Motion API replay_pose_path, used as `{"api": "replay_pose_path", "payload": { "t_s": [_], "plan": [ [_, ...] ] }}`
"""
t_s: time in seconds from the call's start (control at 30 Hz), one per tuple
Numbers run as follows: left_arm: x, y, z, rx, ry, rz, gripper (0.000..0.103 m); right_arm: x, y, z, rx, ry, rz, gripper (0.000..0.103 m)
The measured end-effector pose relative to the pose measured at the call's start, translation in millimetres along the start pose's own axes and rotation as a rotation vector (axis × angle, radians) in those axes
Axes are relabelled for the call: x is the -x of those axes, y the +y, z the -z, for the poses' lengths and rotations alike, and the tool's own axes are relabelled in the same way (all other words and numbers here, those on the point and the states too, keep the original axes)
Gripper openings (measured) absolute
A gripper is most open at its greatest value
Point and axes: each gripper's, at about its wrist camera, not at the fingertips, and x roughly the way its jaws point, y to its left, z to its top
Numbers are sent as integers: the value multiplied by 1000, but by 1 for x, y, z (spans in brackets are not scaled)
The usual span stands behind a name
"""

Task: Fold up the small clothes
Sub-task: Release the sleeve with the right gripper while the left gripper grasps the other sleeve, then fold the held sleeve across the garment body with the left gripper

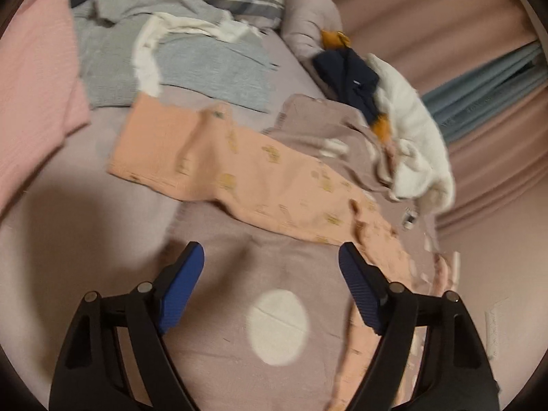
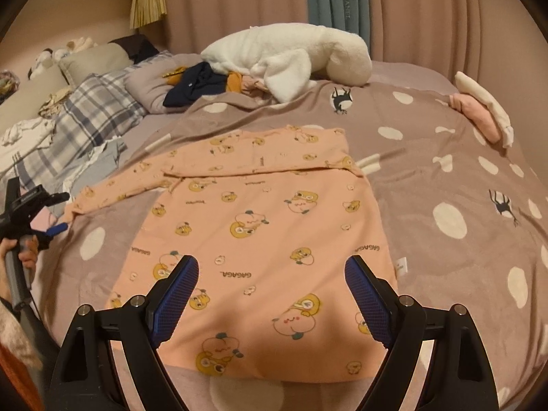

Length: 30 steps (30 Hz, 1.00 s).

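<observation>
A small peach shirt [image 2: 260, 226] with cartoon prints lies flat on the spotted mauve blanket [image 2: 445, 178]. One sleeve is folded across its top and the other stretches out to the left. My right gripper [image 2: 272, 267] is open and empty, just above the shirt's near hem. My left gripper [image 1: 270, 257] is open and empty over the blanket, with the shirt [image 1: 239, 171] ahead and to its right. The left gripper also shows at the left edge of the right wrist view [image 2: 51, 229], near the outstretched sleeve's end.
A white plush blanket [image 2: 291, 54], dark navy clothes [image 2: 195, 85] and orange items lie at the far side of the bed. Plaid pillow [image 2: 89, 116] and grey clothes [image 1: 205, 65] lie to the left. Folded pink and white items [image 2: 479, 116] sit far right. Curtains hang behind.
</observation>
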Motion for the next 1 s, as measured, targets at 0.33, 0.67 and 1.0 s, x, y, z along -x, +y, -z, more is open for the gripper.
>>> {"api": "replay_pose_path", "payload": {
  "t_s": [0.33,0.67,1.0],
  "plan": [
    [-12,31,-20,129,-105,8,73,-14,16,7,137,37,85,87],
    [-4,59,-38,280,-182,-100,9,-22,26,10,207,53,116,87],
    [12,9,-43,139,-248,-195,7,-15,21,12,225,51,111,87]
  ]
}}
